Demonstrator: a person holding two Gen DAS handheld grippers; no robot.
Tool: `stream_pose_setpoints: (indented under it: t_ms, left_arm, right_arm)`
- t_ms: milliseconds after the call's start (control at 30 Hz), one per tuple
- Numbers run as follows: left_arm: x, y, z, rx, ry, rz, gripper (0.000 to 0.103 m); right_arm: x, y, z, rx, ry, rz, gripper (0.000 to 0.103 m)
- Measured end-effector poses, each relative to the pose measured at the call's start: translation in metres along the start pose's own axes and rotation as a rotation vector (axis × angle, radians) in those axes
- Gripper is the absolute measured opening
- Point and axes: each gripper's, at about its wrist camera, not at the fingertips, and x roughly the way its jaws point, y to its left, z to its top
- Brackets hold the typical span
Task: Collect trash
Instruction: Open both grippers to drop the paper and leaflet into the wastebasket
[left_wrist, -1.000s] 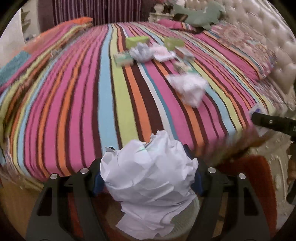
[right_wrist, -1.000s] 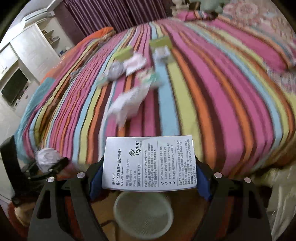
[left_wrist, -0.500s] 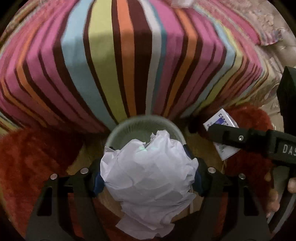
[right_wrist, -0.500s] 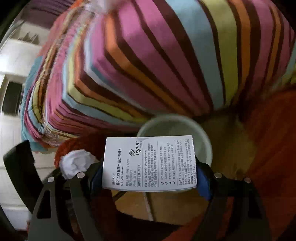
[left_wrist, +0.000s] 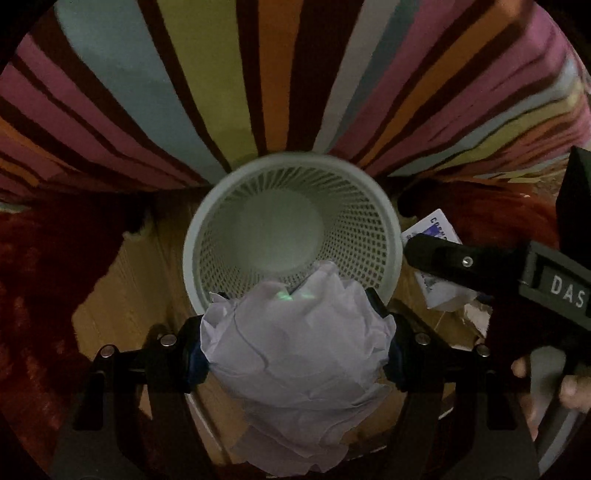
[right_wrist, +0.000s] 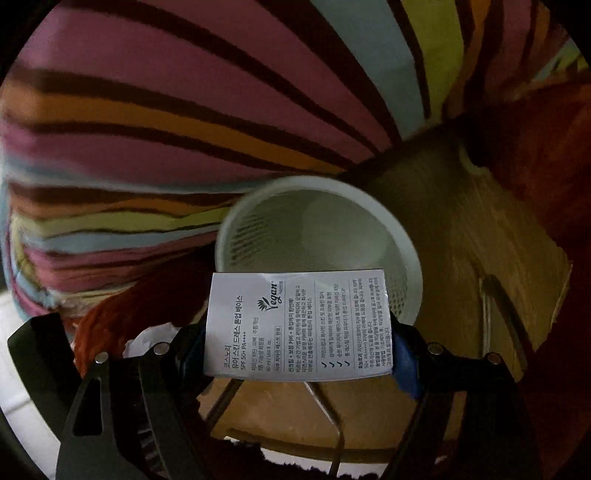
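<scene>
My left gripper (left_wrist: 295, 339) is shut on a crumpled ball of white paper (left_wrist: 295, 354), held just over the near rim of a pale green mesh wastebasket (left_wrist: 207, 229). The basket looks bare inside. My right gripper (right_wrist: 299, 332) is shut on a white cosmetics box with printed text (right_wrist: 299, 325), above the basket's near rim (right_wrist: 410, 258). In the left wrist view the right gripper's black body (left_wrist: 480, 266) reaches in from the right with the white box (left_wrist: 436, 229) showing behind it. The paper ball (right_wrist: 147, 338) peeks past the left finger in the right wrist view.
The striped bedspread (left_wrist: 258, 74) hangs down right behind the basket. A red shaggy rug (left_wrist: 44, 295) lies on the wooden floor (left_wrist: 122, 280) to the left and right. A hand (left_wrist: 569, 387) grips the right tool's handle at the lower right.
Both grippers have dropped from over the bed and tipped downward to the basket on the floor, which now fills the middle of both views. Their holds on the paper and the box are unchanged.
</scene>
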Motion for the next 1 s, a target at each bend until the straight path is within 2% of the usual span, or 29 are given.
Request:
stream_pose_setpoints:
  t_ms: [167,233,333,367,400,667,900,1000]
  left_arm:
    - [0.02,0.004,0.004,-0.037,0.073,0.016,0.074]
    - [0.03,0.009,0.006,-0.066,0.105,0.043,0.077]
    - [0.039,0.018,0.009,-0.127,0.139,0.024,0.084]
    - [0.039,0.02,0.01,-0.138,0.139,0.021,0.086]
    - [0.04,0.022,0.011,-0.147,0.136,0.02,0.09]
    - [0.037,0.026,0.014,-0.177,0.115,-0.009,0.093]
    - [0.022,0.033,0.015,-0.216,0.038,-0.019,0.093]
    - [0.006,0.034,0.011,-0.227,-0.015,-0.04,0.093]
  right_arm:
    - [0.024,-0.005,0.006,0.023,0.038,-0.031,0.077]
    - [0.032,-0.008,0.009,0.046,0.054,-0.036,0.077]
    - [0.042,-0.013,0.011,0.064,0.08,-0.049,0.08]
    - [0.044,-0.014,0.011,0.069,0.087,-0.051,0.09]
    - [0.046,-0.015,0.011,0.077,0.092,-0.058,0.094]
    - [0.055,-0.018,0.016,0.092,0.115,-0.066,0.094]
    - [0.044,0.0,0.012,0.005,0.06,-0.085,0.094]
    - [0.02,0.008,0.006,-0.047,-0.011,-0.095,0.094]
